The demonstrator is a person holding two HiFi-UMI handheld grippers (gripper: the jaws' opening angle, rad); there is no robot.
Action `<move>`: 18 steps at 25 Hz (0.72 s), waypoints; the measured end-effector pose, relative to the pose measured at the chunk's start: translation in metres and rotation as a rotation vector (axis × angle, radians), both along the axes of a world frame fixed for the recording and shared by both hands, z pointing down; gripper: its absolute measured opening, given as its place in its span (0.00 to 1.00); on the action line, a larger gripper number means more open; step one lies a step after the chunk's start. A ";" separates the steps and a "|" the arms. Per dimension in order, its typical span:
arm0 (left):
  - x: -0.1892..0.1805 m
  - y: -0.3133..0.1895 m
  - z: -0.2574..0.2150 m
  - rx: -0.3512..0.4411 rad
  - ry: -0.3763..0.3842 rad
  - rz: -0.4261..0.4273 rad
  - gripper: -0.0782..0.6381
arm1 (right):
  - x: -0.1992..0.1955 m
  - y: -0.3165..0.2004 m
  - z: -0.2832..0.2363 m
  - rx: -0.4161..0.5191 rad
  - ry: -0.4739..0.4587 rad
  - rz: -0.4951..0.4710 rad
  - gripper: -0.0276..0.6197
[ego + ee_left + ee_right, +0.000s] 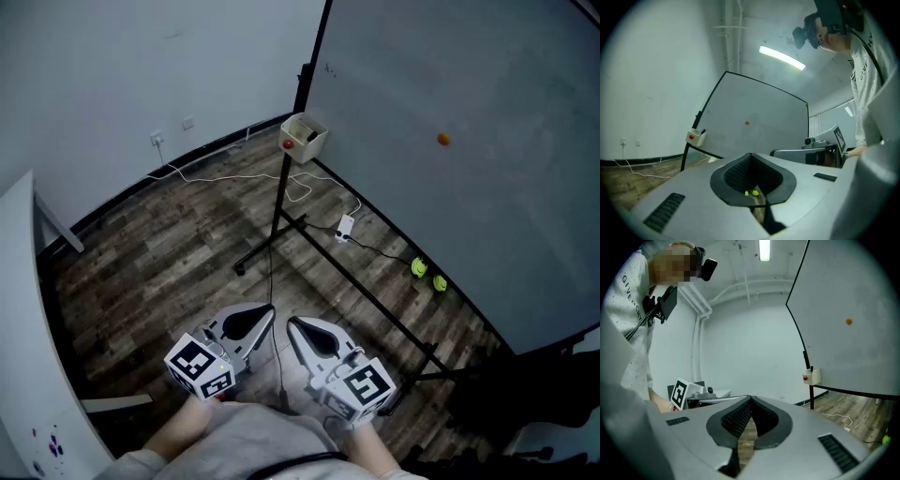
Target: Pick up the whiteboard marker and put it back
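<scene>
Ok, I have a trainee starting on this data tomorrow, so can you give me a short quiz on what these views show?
1. True or false: the left gripper is shut on a marker.
2. Where does the small box with the red spot sit? A) on the floor B) at a corner of the whiteboard frame C) on a table
3. Fill in: the dot on the whiteboard is ___ in colour.

Key: 1 false, its jaws meet with nothing between them; 2 B; 3 orange.
</scene>
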State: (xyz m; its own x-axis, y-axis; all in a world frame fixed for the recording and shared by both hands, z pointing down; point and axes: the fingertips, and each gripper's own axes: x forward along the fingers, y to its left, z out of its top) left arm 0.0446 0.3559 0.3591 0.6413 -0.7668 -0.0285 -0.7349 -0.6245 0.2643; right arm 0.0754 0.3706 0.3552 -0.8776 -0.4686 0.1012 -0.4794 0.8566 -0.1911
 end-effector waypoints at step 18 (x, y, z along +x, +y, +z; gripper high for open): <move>-0.061 0.019 0.017 0.000 0.011 -0.032 0.13 | -0.032 0.008 0.011 0.016 0.019 0.118 0.07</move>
